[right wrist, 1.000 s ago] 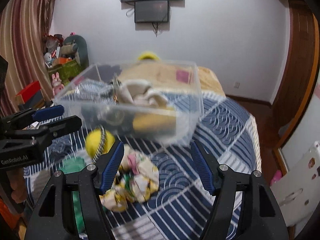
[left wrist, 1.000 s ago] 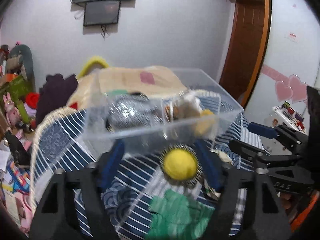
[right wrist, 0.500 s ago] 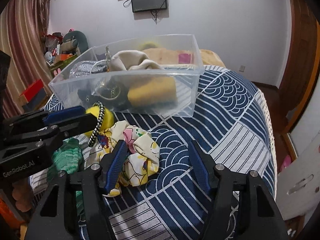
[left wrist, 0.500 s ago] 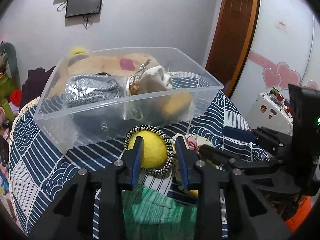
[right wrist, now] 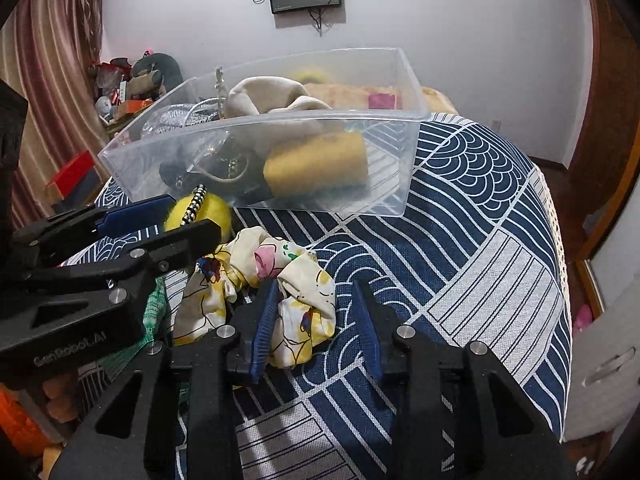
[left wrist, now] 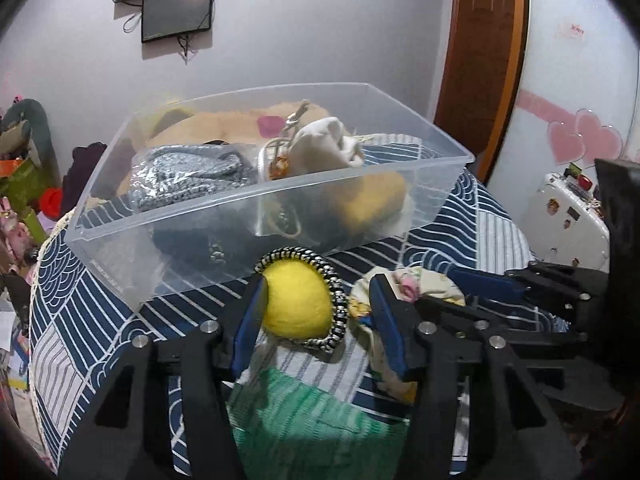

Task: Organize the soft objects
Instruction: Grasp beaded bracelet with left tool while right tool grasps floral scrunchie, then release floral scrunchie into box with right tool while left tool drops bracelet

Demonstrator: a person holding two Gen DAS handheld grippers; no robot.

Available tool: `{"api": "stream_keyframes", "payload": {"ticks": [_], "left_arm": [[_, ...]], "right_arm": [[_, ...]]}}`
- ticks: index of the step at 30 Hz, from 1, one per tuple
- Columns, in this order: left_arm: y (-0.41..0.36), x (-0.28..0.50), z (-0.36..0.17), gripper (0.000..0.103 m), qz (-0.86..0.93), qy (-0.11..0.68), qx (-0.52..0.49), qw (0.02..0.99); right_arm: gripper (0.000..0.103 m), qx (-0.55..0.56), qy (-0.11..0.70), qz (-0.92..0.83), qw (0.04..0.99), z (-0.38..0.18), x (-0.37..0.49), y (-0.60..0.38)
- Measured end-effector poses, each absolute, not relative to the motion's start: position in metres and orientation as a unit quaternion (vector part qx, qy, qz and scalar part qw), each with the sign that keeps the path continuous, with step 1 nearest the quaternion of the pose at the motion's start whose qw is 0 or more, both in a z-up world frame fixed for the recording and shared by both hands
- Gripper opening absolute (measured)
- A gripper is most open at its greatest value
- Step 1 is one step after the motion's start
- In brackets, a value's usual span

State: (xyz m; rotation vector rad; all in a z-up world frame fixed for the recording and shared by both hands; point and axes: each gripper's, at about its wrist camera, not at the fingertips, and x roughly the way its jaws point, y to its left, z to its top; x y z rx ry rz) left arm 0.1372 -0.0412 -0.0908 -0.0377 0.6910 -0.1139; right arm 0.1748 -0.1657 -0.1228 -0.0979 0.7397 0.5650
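Both grippers down among the soft things beside the clear bin [left wrist: 360, 184]

Left gripper [left wrist: 316, 304] part-open, jaws bracketing the yellow ball [left wrist: 298, 304], grip unclear; right gripper [right wrist: 314, 320] wide, straddling the floral scrunchie [right wrist: 304, 312].

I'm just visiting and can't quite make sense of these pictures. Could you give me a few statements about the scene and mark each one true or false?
1. The yellow ball lies between the jaws of the left gripper. True.
2. The ball is inside the bin. False: it lies on the bedspread in front of the bin.
3. The right gripper is at the floral cloth. True.
4. The bin is empty. False: it holds a grey knit, a cream pouch and more.
5. The green cloth is in the bin. False: it lies on the bedspread near the left gripper.
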Motion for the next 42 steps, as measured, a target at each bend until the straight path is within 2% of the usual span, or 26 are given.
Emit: {"api": "stream_keyframes", "payload": {"ticks": [6, 8, 12, 15, 16, 17, 19, 29, 42], "left_arm": [[-0.025, 0.132, -0.088, 0.019, -0.074, 0.329, -0.054, 0.940], [-0.018, 0.130, -0.087, 0.016, -0.090, 0.328, -0.073, 0.937], [-0.014, 0.129, -0.088, 0.006, -0.090, 0.330, -0.072, 0.937], [-0.011, 0.125, -0.086, 0.006, -0.094, 0.327, -0.080, 0.937], [-0.009, 0.123, -0.084, 0.006, -0.095, 0.325, -0.084, 0.937], [-0.006, 0.121, -0.082, 0.005, -0.094, 0.322, -0.087, 0.938], [-0.001, 0.117, -0.080, 0.005, -0.090, 0.318, -0.089, 0.940], [0.028, 0.089, -0.058, 0.005, -0.068, 0.276, -0.110, 0.952], [0.039, 0.084, -0.010, 0.005, -0.045, 0.209, -0.096, 0.972]], "right_arm": [[0.034, -0.046, 0.356, 0.273, 0.893, -0.123, 0.175, -0.167], [0.034, -0.047, 0.355, 0.272, 0.893, -0.123, 0.175, -0.167], [0.034, -0.045, 0.353, 0.271, 0.894, -0.120, 0.175, -0.167], [0.031, -0.043, 0.355, 0.273, 0.893, -0.121, 0.177, -0.167], [0.017, -0.042, 0.355, 0.276, 0.892, -0.121, 0.176, -0.167], [0.012, -0.042, 0.356, 0.282, 0.890, -0.122, 0.177, -0.166], [0.010, -0.042, 0.351, 0.283, 0.892, -0.121, 0.175, -0.166], [0.007, -0.019, 0.314, 0.280, 0.907, -0.100, 0.166, -0.183], [0.007, -0.001, 0.210, 0.268, 0.940, -0.032, 0.159, -0.183]]}}
